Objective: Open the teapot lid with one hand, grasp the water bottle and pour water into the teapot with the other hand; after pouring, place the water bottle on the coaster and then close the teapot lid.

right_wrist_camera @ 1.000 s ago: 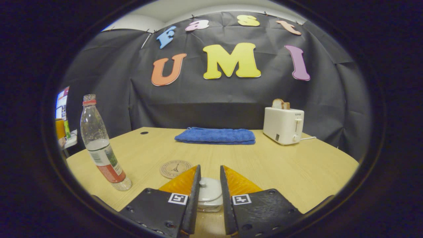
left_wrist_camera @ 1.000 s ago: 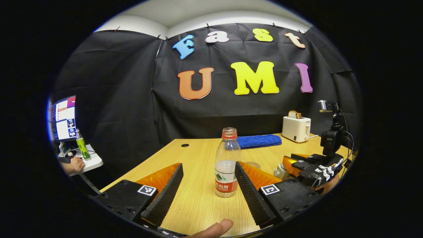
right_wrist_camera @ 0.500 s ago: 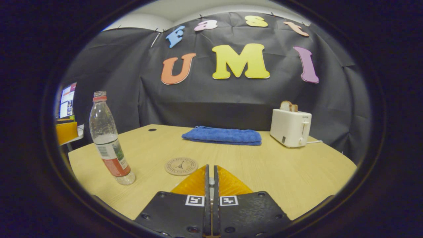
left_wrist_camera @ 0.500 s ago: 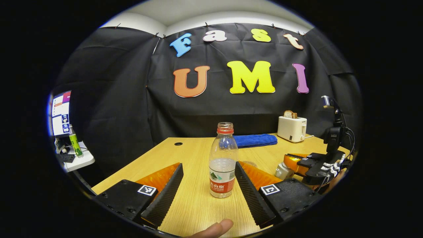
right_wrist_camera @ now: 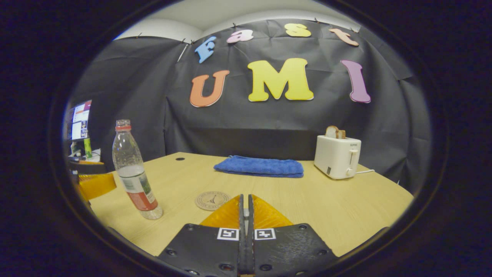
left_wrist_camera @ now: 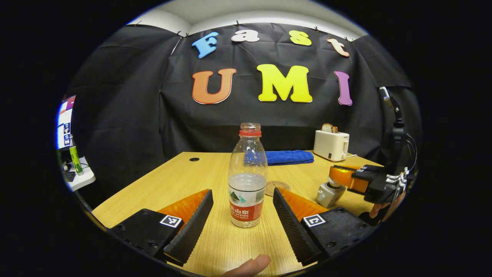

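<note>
Lifted since before, right gripper (right_wrist_camera: pixel 246 209) pinches the white lid knob; left gripper (left_wrist_camera: pixel 242 206) gapes around ribbed clear bottle (left_wrist_camera: pixel 247 177).

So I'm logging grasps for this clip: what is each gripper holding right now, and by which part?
The right gripper is shut on the teapot lid, pinching its top knob. The left gripper is open around the water bottle, gripping nothing.

Clear water bottle (left_wrist_camera: pixel 247 177) (red label band), blue towel (right_wrist_camera: pixel 259 167), white toaster (right_wrist_camera: pixel 337 156).
</note>
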### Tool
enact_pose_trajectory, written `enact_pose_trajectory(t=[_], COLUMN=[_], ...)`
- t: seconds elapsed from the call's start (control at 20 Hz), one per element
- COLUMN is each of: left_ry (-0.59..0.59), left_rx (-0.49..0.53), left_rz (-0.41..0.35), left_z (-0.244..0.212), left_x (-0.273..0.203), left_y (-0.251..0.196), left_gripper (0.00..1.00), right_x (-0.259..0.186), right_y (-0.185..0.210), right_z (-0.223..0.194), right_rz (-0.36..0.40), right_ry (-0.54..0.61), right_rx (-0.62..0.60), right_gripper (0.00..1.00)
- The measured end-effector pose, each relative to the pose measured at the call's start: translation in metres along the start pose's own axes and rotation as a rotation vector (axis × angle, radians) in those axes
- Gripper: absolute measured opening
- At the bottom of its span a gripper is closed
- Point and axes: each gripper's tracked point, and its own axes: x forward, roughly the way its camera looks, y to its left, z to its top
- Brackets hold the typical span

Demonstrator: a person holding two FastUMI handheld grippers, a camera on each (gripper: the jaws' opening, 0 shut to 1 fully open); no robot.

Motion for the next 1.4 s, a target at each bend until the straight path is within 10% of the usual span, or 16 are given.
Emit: enact_pose_trajectory(t=[0.9, 1.0, 1.4], left_ry=[-0.026, -0.028, 0.067], left_rx=[-0.007, 0.017, 0.205], left_rz=[-0.026, -0.028, 0.047], left_z=[-0.010, -0.009, -0.008], left_x=[0.062, 0.061, 0.050], left_y=[0.000, 0.000, 0.003], left_gripper=[0.98, 0.81, 0.77], right_x=[-0.080, -0.082, -0.084], right_y=[-0.040, -0.046, -0.061], right_z=[0.027, 0.027, 0.018], right_rz=[0.026, 0.017, -0.017], right_ry=[-0.073, -0.076, -0.062], right_rx=[0.035, 0.034, 0.026], right_gripper=[0.00, 0.00, 0.00])
